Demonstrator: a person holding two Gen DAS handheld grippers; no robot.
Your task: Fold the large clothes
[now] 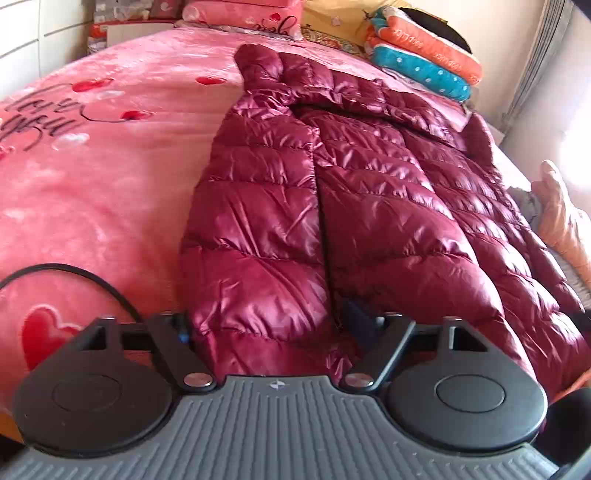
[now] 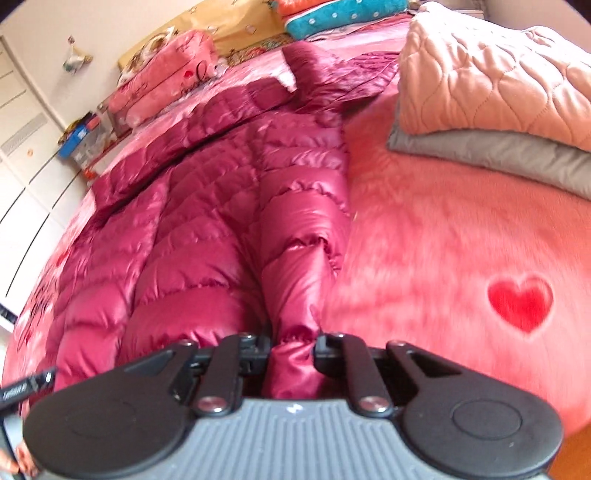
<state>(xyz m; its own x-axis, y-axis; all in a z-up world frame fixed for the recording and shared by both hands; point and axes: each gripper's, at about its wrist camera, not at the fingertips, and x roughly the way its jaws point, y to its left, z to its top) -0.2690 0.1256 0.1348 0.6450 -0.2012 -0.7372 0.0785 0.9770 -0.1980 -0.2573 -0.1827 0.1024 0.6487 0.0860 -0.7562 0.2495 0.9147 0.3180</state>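
Lying flat on a bed: one burgundy quilted down jacket [image 1: 369, 206], glossy fabric, hood toward the headboard, hem toward both cameras.

Bed cover: pink fleece blanket [image 1: 110, 192] with red hearts and dark script lettering.

Left gripper [image 1: 266, 325]: jaws spread wide, set at the jacket's hem with the puffed left front panel bulging between them. Whether the fingers actually press the fabric cannot be told, since the panel hides the tips. The front opening with its dark zipper line runs from the hem up toward the collar, just right of that panel.

Right gripper [image 2: 291, 350]: jaws closed narrowly on a strip of the jacket, which looks like the end of a sleeve; the fabric is pinched between the two fingers and runs away from the camera alongside the jacket's body. View slightly blurred.

Other items on the bed:
- Peach quilted blanket [image 2: 498, 85], folded, resting on a grey layer, just beside the jacket on its right.
- Stack of folded orange and teal towels [image 1: 424, 62] with white dots, near the headboard.
- Pink pillow [image 1: 243, 14] matching the bed cover, at the head of the bed.
- Black cable [image 1: 74, 275] arcing over the bed cover beside the left gripper.

Left of the bed: white cabinet fronts [image 2: 22, 177].
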